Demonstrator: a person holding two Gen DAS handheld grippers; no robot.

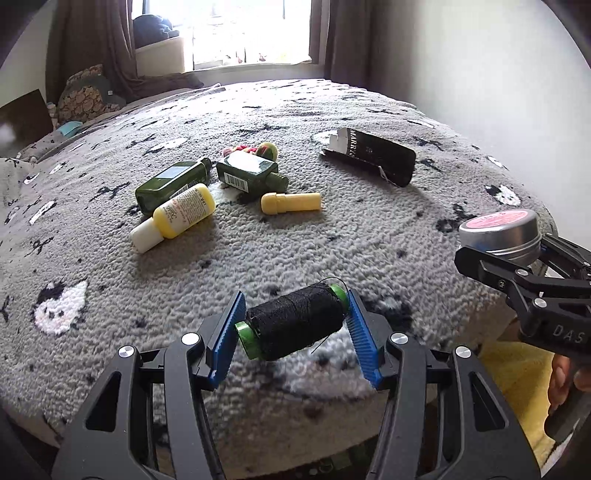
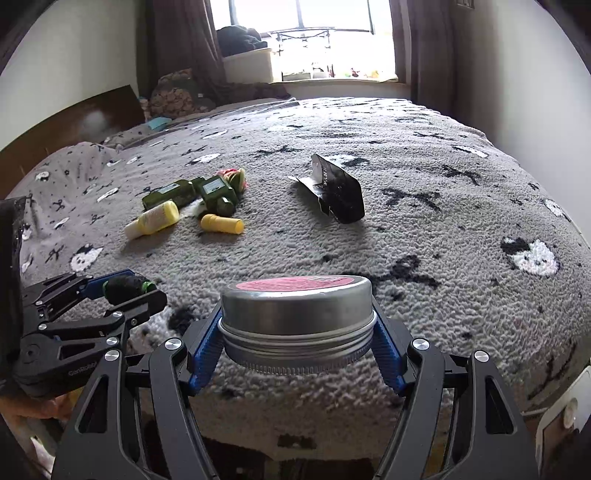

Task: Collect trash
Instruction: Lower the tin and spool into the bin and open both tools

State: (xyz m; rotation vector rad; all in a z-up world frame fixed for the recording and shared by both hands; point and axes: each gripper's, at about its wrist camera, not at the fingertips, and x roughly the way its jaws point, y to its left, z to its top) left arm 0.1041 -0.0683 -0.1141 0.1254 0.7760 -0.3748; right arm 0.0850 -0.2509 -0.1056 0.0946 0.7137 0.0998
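My left gripper [image 1: 295, 306] is shut on a black thread spool [image 1: 295, 325] with green ends, held just above the near edge of the bed; it also shows in the right wrist view [image 2: 125, 286]. My right gripper [image 2: 297, 325] is shut on a round metal tin [image 2: 297, 317] with a pink label, also seen in the left wrist view [image 1: 500, 232]. On the grey blanket [image 1: 332, 240] lie two green bottles [image 1: 171, 186], a yellow bottle [image 1: 177, 218] with a white cap, a yellow tube [image 1: 290, 202] and an open black carton [image 1: 373, 157].
A small colourful bundle [image 1: 255, 149] lies behind the green bottles. Pillows [image 1: 86, 94] and a dark headboard [image 1: 26, 114] are at the far left. A window [image 1: 236, 33] with curtains is behind the bed. A white wall [image 1: 480, 66] runs along the right.
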